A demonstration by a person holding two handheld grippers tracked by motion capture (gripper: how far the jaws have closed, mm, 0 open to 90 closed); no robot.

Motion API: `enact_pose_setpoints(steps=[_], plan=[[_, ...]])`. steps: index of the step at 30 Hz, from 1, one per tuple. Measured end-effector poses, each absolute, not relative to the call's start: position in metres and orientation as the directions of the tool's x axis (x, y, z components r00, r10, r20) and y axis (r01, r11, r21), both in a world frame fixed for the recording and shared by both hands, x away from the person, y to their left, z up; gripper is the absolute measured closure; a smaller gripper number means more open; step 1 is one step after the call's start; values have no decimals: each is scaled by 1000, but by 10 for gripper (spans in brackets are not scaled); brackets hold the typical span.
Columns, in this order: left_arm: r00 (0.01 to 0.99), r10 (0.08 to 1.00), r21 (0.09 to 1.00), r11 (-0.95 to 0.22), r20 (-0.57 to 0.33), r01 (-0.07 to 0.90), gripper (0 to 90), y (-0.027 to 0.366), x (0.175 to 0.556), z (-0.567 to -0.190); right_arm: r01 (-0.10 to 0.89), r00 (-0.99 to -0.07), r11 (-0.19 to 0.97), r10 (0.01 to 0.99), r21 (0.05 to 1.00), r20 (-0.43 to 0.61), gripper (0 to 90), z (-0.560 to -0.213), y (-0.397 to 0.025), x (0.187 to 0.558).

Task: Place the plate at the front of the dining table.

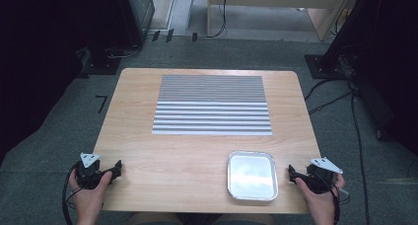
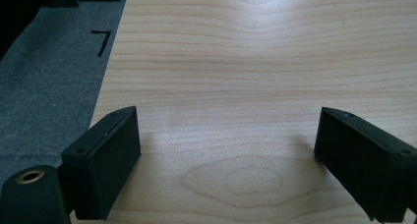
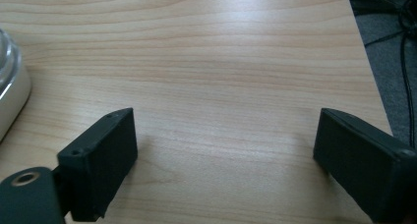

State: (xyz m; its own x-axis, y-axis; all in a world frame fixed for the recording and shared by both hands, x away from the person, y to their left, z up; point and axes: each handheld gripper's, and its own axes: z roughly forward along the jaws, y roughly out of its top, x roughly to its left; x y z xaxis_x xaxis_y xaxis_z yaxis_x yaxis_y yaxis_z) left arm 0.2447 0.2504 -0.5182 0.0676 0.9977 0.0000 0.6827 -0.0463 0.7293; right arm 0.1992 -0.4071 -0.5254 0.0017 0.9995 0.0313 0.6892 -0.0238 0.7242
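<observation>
Table (image 1: 197,156), light wood grain, rounded corners, standing on grey carpet (image 1: 54,136) with dark equipment and trailing cables at both sides; bare wood also shows under the jaws in both gripper views. Striped mat (image 1: 212,105), rectangular, grey and white horizontal bands, finer stripes on its far half and broader ones on its near half, lying flat on the far middle of the table, well apart from both grippers. Metal tray (image 1: 251,175), shallow, silvery, rounded corners, nothing visible inside, sitting near the table's front edge right of centre, below the mat's right end; its pale rim (image 3: 10,91) enters the right gripper view at the left margin. Left gripper (image 1: 118,169), black, grey three-cornered plate on top, held in the person's left hand (image 1: 88,193) at the front left corner of the table, jaws pointing inward across the tabletop; in the left gripper view (image 2: 226,160) the two jaws stand spread wide with only bare wood between them, pinching nothing. Right gripper (image 1: 291,174), same make, held in the right hand (image 1: 320,198) at the front right corner, just beside the tray's right rim without touching it; in the right gripper view (image 3: 223,157) its jaws are likewise wide apart over bare wood. Black tape mark (image 1: 102,102), small, angular, on the carpet left of the table.
</observation>
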Motion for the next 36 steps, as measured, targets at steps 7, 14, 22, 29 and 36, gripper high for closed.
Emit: enact_pose_setpoints(steps=[7, 14, 22, 29, 36], plan=[[34, 999, 727, -12, -16, 687, 98, 249, 245, -516, 661, 70, -74, 997, 747, 37, 132, -521, -409, 195], [51, 996, 739, 23, -78, 673, 98, 237, 243, -508, 644, 88, -101, 994, 758, 58, 158, -510, -405, 193], [79, 995, 754, -6, -61, 657, 98, 219, 239, -502, 630, 67, -95, 995, 770, 68, 207, -500, -394, 190], [101, 993, 749, -26, -56, 662, 98, 208, 237, -501, 621, 58, -96, 995, 778, 77, 222, -496, -388, 188], [125, 990, 749, -39, -59, 661, 98, 195, 234, -500, 612, 56, -113, 994, 783, 99, 257, -491, -382, 186]])
